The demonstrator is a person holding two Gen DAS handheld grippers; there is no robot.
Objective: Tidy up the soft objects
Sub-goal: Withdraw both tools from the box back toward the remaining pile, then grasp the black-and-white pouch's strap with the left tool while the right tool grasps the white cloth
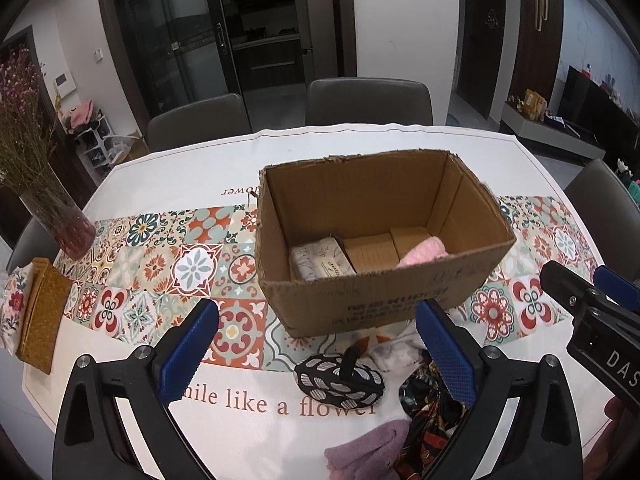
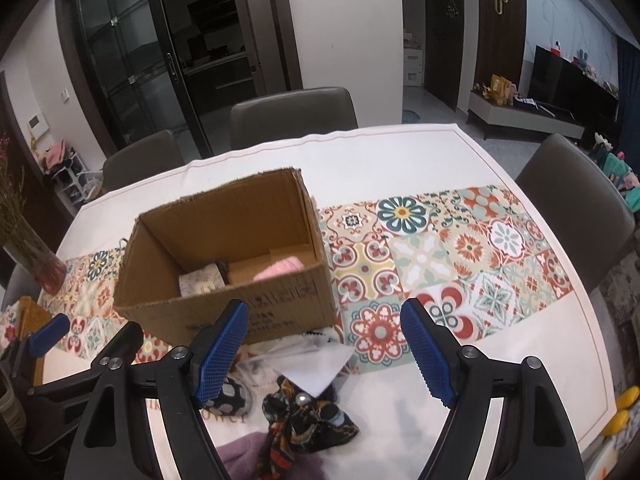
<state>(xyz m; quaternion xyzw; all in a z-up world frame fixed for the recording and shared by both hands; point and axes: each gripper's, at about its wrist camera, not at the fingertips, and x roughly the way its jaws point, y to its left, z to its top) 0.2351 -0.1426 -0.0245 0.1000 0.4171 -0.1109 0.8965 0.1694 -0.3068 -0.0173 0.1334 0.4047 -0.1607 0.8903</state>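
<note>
From the left wrist view, the left gripper (image 1: 316, 344) hangs above the bench (image 1: 168, 176) with its jaws spread wide and holding nothing. The cardboard box (image 1: 372, 304) stands just behind them, and inside it lie a pale patterned cloth (image 1: 320, 260) and a pink soft item (image 1: 424, 254). In front of the box the black spotted pouch (image 1: 340, 380) lies loose, with a purple fuzzy cloth (image 1: 368, 452) and a dark printed scarf (image 1: 428, 420) beside it. These pieces lie very near each other, so the jaws could probably pinch two of them together. The glass vase (image 1: 60, 220) of dried flowers stands well apart on the left.

From the right wrist view, the right gripper (image 2: 324, 348) also has its jaws released and empty, over the scarf (image 2: 308, 420) and a white cloth (image 2: 316, 364) that touches the box front. The left gripper appears at the left edge, near. If both go down to the same heap, they may collide, or a lifted cloth may catch the rim of the light box (image 2: 224, 300) and push it.
</note>
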